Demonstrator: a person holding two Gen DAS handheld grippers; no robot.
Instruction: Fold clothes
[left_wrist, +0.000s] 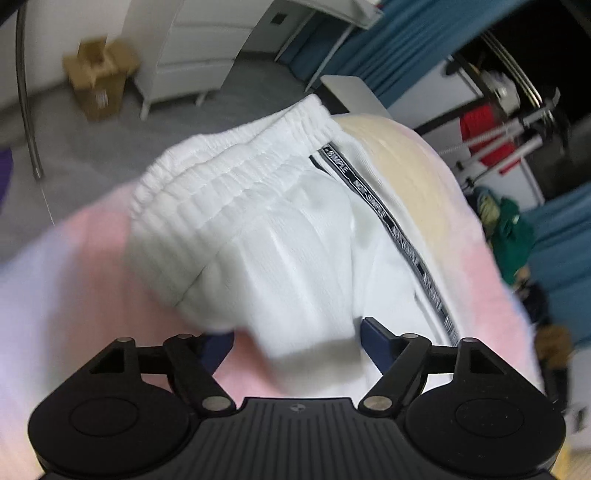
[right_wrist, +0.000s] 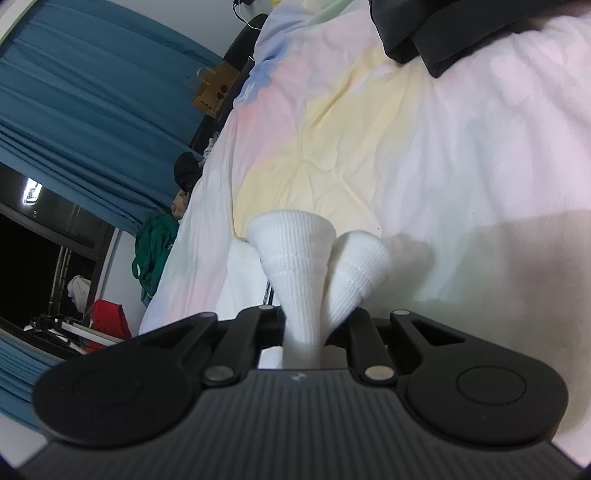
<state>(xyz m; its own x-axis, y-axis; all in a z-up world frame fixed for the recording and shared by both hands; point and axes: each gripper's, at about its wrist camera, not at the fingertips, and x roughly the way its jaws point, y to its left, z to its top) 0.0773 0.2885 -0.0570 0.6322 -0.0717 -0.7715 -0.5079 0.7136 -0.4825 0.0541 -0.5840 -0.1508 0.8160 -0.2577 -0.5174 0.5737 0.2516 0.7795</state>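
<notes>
The white ribbed-knit trousers with an elasticated waistband and a black lettered side stripe (left_wrist: 280, 229) are lying bunched on the pastel pink-and-yellow bed cover (left_wrist: 92, 295), with the waistband end rising away from the left wrist camera and the stripe (left_wrist: 388, 221) running down the right side of the garment. The left gripper (left_wrist: 295, 332) is standing released: its blue-padded fingers are spread wide to either side of a loose fold of the white fabric, which is sitting between them without being pinched. The right gripper (right_wrist: 310, 332) is clenched on the garment's two ribbed cuffs (right_wrist: 295, 258), which are fanning upward out of the narrow gap between its fingers above the bed cover (right_wrist: 443, 147). A dark garment (right_wrist: 424, 37) is lying at the far edge of the bed in the right wrist view. Judgement: a fold appears to be in progress, with the leg ends gathered on one side and the waistband end not yet secured. The chief risk is that the left gripper closes on only a single layer or on the bed cover beneath, dragging the bedding and skewing the fold. The smaller cuff (right_wrist: 358, 266) is sitting nearer the finger edge and could slip free under tension. The left wrist view is blurred, so contact there is uncertain.
</notes>
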